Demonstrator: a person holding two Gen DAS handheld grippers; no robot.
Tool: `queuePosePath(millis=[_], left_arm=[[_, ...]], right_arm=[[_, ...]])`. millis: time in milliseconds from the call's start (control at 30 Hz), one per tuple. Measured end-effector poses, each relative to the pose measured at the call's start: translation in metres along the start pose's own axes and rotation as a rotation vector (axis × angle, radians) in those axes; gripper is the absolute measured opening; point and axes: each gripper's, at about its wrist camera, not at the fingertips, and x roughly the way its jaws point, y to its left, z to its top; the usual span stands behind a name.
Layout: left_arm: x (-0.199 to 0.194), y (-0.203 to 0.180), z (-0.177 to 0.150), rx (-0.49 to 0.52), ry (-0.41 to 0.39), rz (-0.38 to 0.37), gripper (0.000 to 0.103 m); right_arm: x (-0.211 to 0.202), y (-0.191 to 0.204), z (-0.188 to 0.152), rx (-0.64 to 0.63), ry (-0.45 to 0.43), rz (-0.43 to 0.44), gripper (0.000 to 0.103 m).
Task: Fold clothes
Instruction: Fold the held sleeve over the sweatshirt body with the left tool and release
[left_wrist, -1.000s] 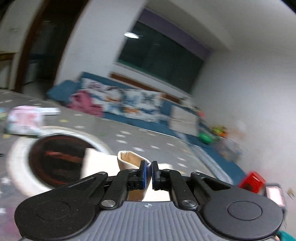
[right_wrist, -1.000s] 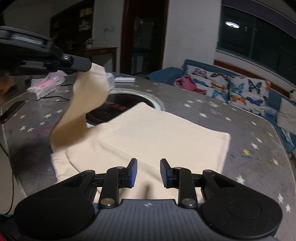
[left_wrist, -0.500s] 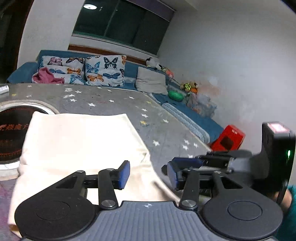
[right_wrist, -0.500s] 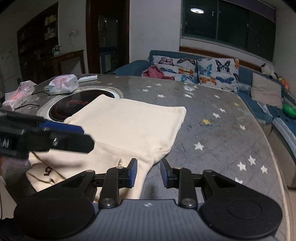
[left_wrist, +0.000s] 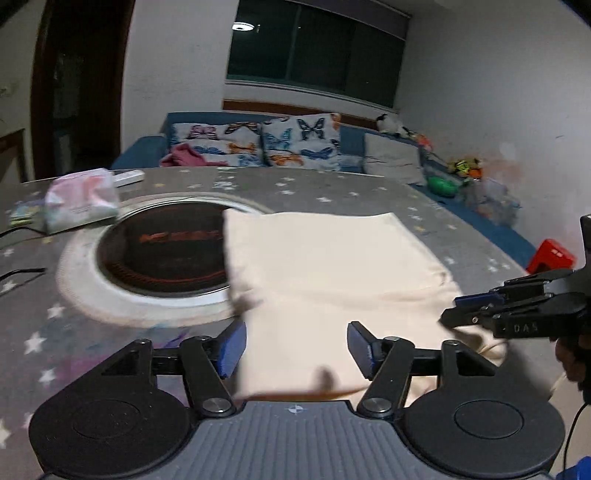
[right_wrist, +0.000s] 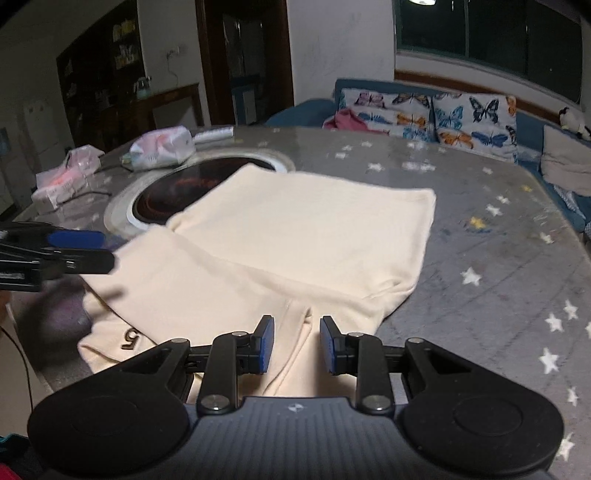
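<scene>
A: Left wrist view first. What lies past the left gripper (left_wrist: 295, 347)?

B: A cream, soft knit garment (left_wrist: 332, 266), folded into a flat, roughly square panel, spreads just ahead of and under the blue-padded fingers (left_wrist: 231, 345). It rests on a grey tabletop printed with white stars (left_wrist: 44, 317). Beyond the left finger its far corner overlaps a round black glass cooktop with a pale ring (left_wrist: 162, 254). The jaws stand wide apart, the pads touching nothing; they have just been opening, and the cloth pinched between them a second ago now lies flat.

A: And to the right of those fingers?

B: The right gripper (left_wrist: 452, 312) reaches in sideways over the garment's crumpled near edge.

A: Right wrist view?

B: The right gripper (right_wrist: 293, 343) keeps a narrow gap, as before. A fold of the cream fabric (right_wrist: 295, 236) runs under that gap, but I cannot tell whether the pads press on it. Left of the fingers, a dark embroidered "5" (right_wrist: 131, 338) sits on the nearest flap. The left gripper (right_wrist: 88, 245) hovers at the far left. The raised flap from earlier is down.
</scene>
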Motion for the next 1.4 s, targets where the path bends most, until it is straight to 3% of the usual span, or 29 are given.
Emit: queuePosePath(millis=[67,200,400,600,800,1033,1200,1400], left_arm=[[-0.006,0.006,-0.006,0.018,-0.001,0.009,0.068],[-0.007,0.013,-0.018,0.052,0.021,0.018,0.068],[-0.001,0.008,-0.027,0.102,0.033,0.029,0.066],[0.002,0.007,-0.027,0.113,0.031,0.014,0.042],[0.0,0.005,-0.031,0.15,0.029,0.011,0.032],[-0.005,0.009,-0.026,0.167,0.04,0.017,0.035],[-0.015,0.015,-0.015,0.168,0.022,0.02,0.043],[-0.007,0.015,0.009,0.118,-0.017,-0.013,0.043]], right_arm=[[0.003,0.002,0.0,-0.008,0.003,0.004,0.025],[0.002,0.008,0.001,-0.037,0.002,-0.003,0.01],[-0.007,0.011,0.007,-0.053,-0.024,-0.022,0.006],[-0.029,0.016,0.022,-0.108,-0.083,-0.071,0.006],[-0.026,0.006,0.026,-0.063,-0.055,-0.121,0.006],[-0.001,-0.007,0.012,-0.034,0.029,-0.152,0.008],[-0.02,-0.008,0.017,-0.062,-0.028,-0.153,0.008],[-0.011,0.001,0.025,-0.087,-0.059,-0.101,0.008]])
